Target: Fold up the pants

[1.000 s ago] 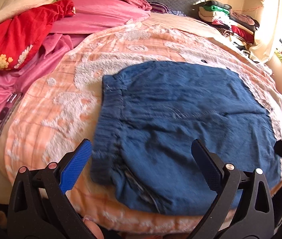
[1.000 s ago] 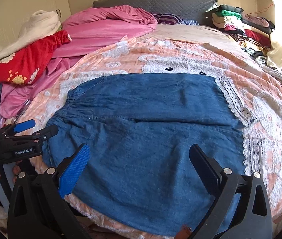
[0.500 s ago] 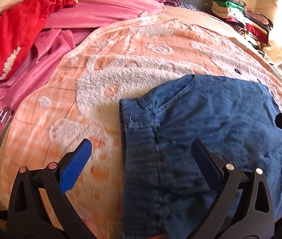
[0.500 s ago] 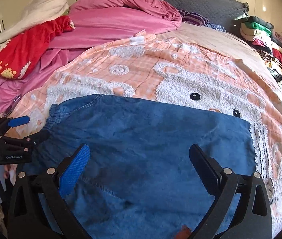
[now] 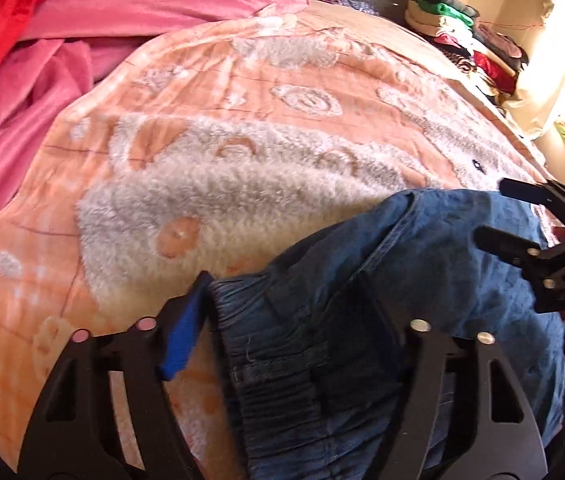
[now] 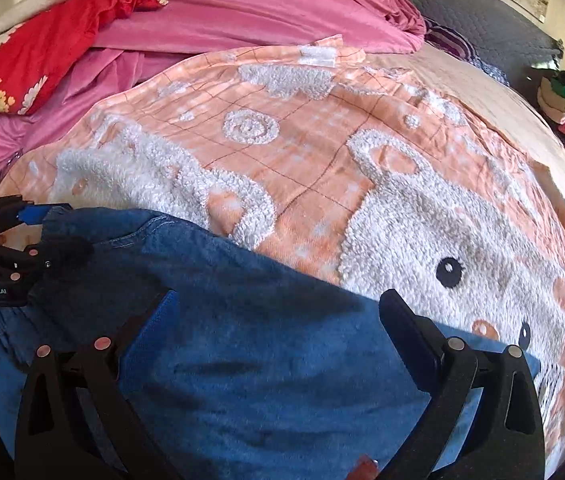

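- The pants point(image 6: 266, 344) lie on the orange blanket point(image 6: 322, 152).
- The left gripper point(image 5: 282, 300) straddles their waistband, fingers wide.
- The right gripper point(image 6: 278, 312) hovers over the denim, also spread wide.

We lose the pants point(image 5: 422, 280) lower part past the frame bottom, left claw point(image 5: 282, 304) right fingertip sunk in denim folds

"GenRobot.AI" on left claw point(image 6: 42, 236)
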The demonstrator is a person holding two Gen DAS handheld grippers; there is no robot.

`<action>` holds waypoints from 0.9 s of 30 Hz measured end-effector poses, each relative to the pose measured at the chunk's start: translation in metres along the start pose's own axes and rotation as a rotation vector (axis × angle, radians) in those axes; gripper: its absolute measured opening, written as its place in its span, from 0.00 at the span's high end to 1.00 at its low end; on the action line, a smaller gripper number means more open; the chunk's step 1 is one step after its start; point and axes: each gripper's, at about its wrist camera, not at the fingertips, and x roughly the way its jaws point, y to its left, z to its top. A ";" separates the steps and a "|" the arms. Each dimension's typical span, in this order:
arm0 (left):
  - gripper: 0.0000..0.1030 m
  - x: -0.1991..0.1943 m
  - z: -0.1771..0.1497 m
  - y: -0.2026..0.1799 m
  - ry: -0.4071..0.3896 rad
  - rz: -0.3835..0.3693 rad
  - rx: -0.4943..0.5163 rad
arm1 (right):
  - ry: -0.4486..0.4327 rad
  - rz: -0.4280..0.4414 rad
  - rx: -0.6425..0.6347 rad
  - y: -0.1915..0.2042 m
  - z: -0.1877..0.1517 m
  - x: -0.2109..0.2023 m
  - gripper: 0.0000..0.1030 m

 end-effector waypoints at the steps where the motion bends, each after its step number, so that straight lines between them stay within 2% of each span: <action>1: 0.45 0.002 0.001 0.000 0.001 -0.003 0.007 | 0.006 0.007 -0.017 0.000 0.003 0.005 0.04; 2: 0.57 0.003 0.001 0.000 0.004 -0.006 0.011 | 0.014 0.015 -0.037 0.001 0.006 0.009 0.04; 3: 0.61 0.004 0.002 0.002 0.005 -0.017 0.007 | 0.022 0.022 -0.056 0.002 0.009 0.013 0.04; 8: 0.67 -0.004 0.001 0.002 -0.016 -0.032 0.033 | 0.046 0.083 -0.171 0.011 0.023 0.028 0.06; 10: 0.67 -0.010 0.002 0.000 -0.038 -0.023 0.039 | 0.070 0.122 -0.230 0.019 0.024 0.034 0.22; 11: 0.67 -0.013 0.001 -0.001 -0.050 -0.022 0.044 | 0.081 0.152 -0.242 0.023 0.023 0.035 0.40; 12: 0.68 -0.018 0.001 -0.003 -0.066 -0.020 0.054 | 0.078 0.175 -0.244 0.026 0.022 0.034 0.49; 13: 0.68 -0.022 0.000 -0.006 -0.079 -0.013 0.067 | 0.070 0.184 -0.244 0.027 0.021 0.031 0.54; 15: 0.68 -0.030 -0.002 -0.009 -0.103 0.007 0.087 | 0.037 0.186 -0.225 0.026 0.019 0.020 0.78; 16: 0.68 -0.033 -0.003 -0.011 -0.115 0.015 0.098 | 0.015 0.218 -0.204 0.025 0.017 0.010 0.85; 20: 0.68 -0.058 -0.012 -0.017 -0.192 0.024 0.130 | -0.089 0.224 -0.173 0.029 -0.001 -0.039 0.88; 23: 0.68 -0.083 -0.023 -0.022 -0.250 0.002 0.141 | -0.159 0.226 -0.155 0.040 -0.022 -0.079 0.89; 27: 0.68 -0.113 -0.048 -0.032 -0.307 -0.022 0.166 | -0.213 0.235 -0.123 0.061 -0.055 -0.124 0.89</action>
